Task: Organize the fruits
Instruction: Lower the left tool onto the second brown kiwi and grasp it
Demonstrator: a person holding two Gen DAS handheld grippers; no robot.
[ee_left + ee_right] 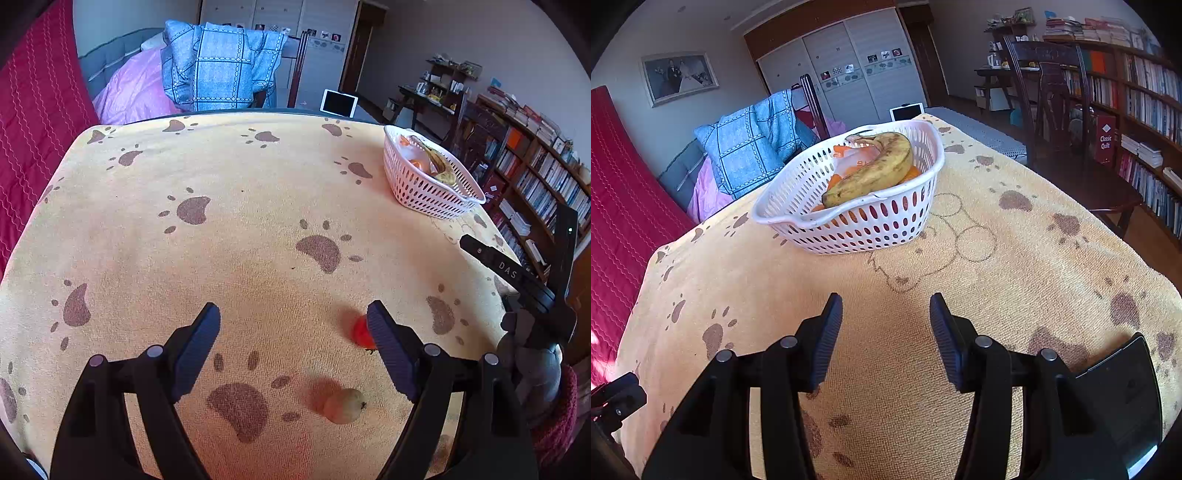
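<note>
Left wrist view: red fruit (361,332) half hidden behind wide-open, empty left claw (295,325); right claw (886,314) part-open, empty.

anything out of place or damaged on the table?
Two fruits lie loose on the cloth outside the basket: a small red one and a pale one. The banana is heavily spotted. Nothing spilled.
</note>
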